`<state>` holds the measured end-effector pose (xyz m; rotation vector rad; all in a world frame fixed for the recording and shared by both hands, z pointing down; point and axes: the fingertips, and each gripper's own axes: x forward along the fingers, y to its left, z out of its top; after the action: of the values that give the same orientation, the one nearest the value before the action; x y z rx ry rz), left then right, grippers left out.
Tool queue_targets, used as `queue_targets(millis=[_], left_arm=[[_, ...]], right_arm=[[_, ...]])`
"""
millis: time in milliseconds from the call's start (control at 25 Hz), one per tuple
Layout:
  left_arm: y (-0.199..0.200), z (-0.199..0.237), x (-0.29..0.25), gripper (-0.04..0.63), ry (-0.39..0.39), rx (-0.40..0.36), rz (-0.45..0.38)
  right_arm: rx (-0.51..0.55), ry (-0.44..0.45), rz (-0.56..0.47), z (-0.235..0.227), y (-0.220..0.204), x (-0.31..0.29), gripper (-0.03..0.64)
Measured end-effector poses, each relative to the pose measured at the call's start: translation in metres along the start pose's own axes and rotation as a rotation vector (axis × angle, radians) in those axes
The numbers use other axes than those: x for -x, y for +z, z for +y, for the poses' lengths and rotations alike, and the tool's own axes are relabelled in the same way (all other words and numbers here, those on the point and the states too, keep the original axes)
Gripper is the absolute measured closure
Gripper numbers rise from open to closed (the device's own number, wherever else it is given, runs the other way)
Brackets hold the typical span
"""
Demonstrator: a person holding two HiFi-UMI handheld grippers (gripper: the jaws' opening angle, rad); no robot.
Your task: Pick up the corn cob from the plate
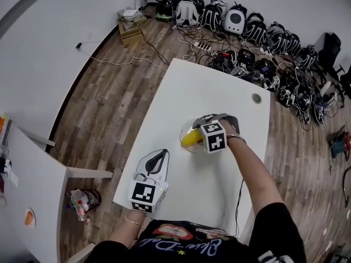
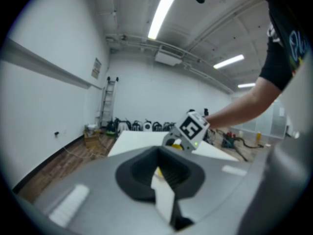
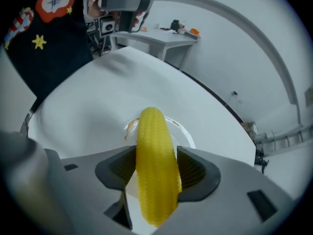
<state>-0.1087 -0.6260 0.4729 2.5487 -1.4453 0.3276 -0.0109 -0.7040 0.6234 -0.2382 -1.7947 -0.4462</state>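
Cob [image 3: 152, 146] sits right between the right tongs [image 3: 157, 173], low centre of the right gripper view. Tongs are spread wide and straddle it, one pad on each long side. Pads sit close to the kernels but don't look clamped yet, so nothing is gripped. Long axis runs along the slot, bottom to top of that frame, tip poking out past the pads. Squeeze would go across the narrow width, which is good alignment.

Cob rests on a clear plate [image 3: 188, 137], rim showing just right of it. Head view: plate mid-frame on the white surface [image 1: 208, 86], yellow end of the cob sticking out left of the right marker cube [image 1: 213, 137], the tongs pointing steeply down over it.

Left tongs [image 2: 159, 175] are closed and empty, parked low near the surface edge, lower left of the head frame, well apart from the plate. Right hand is clearly the one on the job.

Nothing else near the plate, only a small round hole [image 1: 256, 98] toward the far corner. Bags [image 1: 230, 18] and cables line the floor along the top of the frame. No obstruction. My read: close, then lift straight up. Risk is the cob rolling or the plate sliding.
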Motion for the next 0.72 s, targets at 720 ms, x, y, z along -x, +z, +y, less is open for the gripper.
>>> queue_targets(millis=[720], left_arm=[[0.049, -0.049, 0.009, 0.598, -0.101, -0.1, -0.123]], right_arm=[[-1.095, -0.789, -1.127, 0.065, 0.039, 0.202, 0.36]])
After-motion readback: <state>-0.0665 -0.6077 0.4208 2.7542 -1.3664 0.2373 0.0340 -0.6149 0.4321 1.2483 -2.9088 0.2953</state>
